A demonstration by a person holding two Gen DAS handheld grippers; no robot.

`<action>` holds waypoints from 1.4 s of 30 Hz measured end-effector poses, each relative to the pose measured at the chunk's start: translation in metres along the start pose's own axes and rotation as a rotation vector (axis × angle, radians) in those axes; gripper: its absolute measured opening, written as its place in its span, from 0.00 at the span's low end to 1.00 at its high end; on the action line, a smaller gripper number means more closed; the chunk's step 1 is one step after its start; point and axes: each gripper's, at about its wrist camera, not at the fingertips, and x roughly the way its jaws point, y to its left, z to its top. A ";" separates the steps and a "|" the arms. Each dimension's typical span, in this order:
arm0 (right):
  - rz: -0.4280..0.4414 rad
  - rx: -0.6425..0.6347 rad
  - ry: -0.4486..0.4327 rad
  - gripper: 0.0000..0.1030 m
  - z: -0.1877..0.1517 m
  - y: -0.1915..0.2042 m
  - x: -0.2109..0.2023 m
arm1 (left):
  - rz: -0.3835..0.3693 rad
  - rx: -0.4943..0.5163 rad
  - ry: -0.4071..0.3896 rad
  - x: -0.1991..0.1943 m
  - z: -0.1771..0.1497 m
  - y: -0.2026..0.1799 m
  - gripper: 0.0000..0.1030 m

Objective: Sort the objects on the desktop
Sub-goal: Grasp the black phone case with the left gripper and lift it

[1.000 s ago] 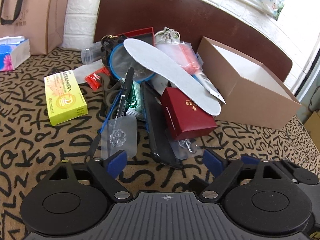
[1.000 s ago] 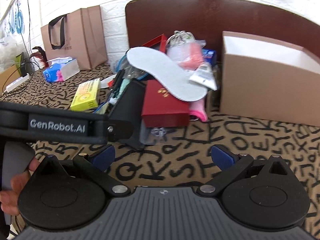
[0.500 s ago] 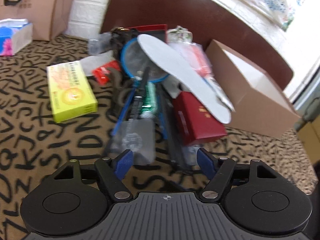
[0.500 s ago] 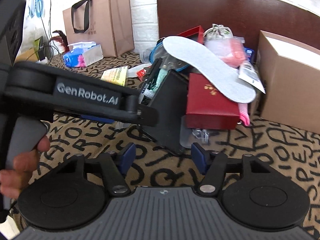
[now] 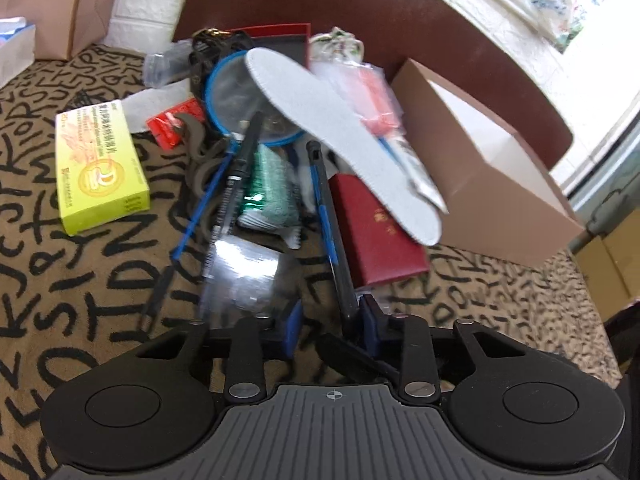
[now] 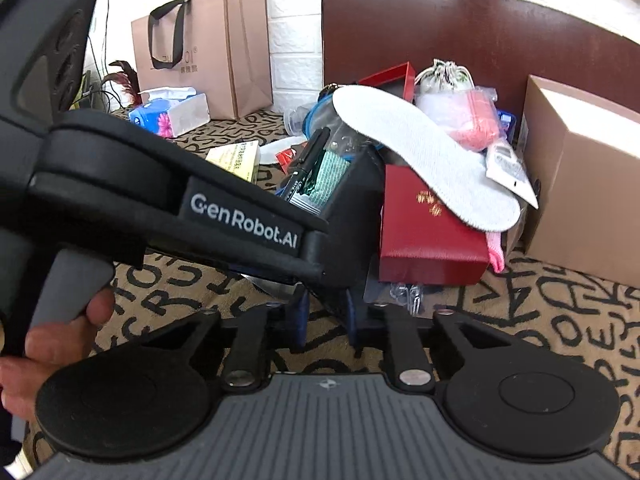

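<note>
A pile of small objects lies on the letter-print cloth (image 5: 80,288). A white insole (image 5: 340,136) rests on a red gift box (image 5: 376,232), with a black marker (image 5: 240,168) and a green packet (image 5: 272,192) beside them. A thin black slab (image 5: 332,240) runs toward me. Its near end sits between the closing jaws of my left gripper (image 5: 331,326), against the right pad, with a gap to the left pad. My right gripper (image 6: 326,320) is closing to a narrow gap. A black edge under the left tool's body (image 6: 240,220) overlaps its tips, so contact is unclear.
An open brown carton (image 5: 492,184) stands right of the pile. A yellow box (image 5: 96,160) lies to the left and a clear bag (image 5: 244,272) lies in front. A paper bag (image 6: 208,48) and tissue pack (image 6: 172,114) stand at the back left. A hand (image 6: 52,344) holds the left tool.
Both pairs of jaws have narrowed from wide open. The left gripper has shifted right, from the clear bag to the black slab. The left tool now fills more of the right wrist view.
</note>
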 end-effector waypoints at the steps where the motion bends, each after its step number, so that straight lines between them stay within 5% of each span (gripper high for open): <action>1: 0.011 0.001 0.001 0.17 0.000 -0.001 -0.003 | -0.012 0.003 0.007 -0.001 0.000 -0.003 0.26; 4: 0.047 -0.005 -0.002 0.09 -0.002 -0.002 -0.018 | -0.024 0.049 0.032 -0.006 -0.006 -0.019 0.26; 12: 0.088 0.038 0.035 0.09 -0.021 -0.012 -0.058 | -0.081 0.079 0.105 -0.018 -0.034 -0.040 0.28; 16: 0.086 0.053 0.036 0.09 -0.033 -0.016 -0.075 | -0.080 0.068 0.113 -0.014 -0.036 -0.041 0.65; 23: 0.062 0.095 0.031 0.09 -0.036 -0.022 -0.076 | -0.012 0.079 0.056 -0.009 -0.024 -0.044 0.74; 30: 0.054 0.130 0.044 0.11 -0.038 -0.025 -0.071 | -0.001 0.056 0.080 0.006 -0.012 -0.041 0.68; 32: 0.057 0.124 0.034 0.11 -0.035 -0.024 -0.070 | -0.018 0.037 0.094 0.007 -0.012 -0.038 0.46; 35: 0.062 0.102 0.028 0.12 -0.032 -0.019 -0.068 | -0.010 0.029 0.098 0.007 -0.011 -0.036 0.39; 37: 0.066 0.093 0.031 0.13 -0.032 -0.017 -0.066 | -0.003 0.025 0.098 0.007 -0.011 -0.034 0.39; 39: 0.066 0.090 0.031 0.13 -0.032 -0.015 -0.065 | 0.010 0.015 0.091 0.008 -0.011 -0.033 0.56; 40: 0.064 0.086 0.030 0.13 -0.032 -0.014 -0.065 | 0.021 0.010 0.088 0.009 -0.012 -0.033 0.57; 42: 0.054 0.073 0.030 0.13 -0.031 -0.012 -0.064 | 0.018 0.013 0.103 0.012 -0.012 -0.033 0.40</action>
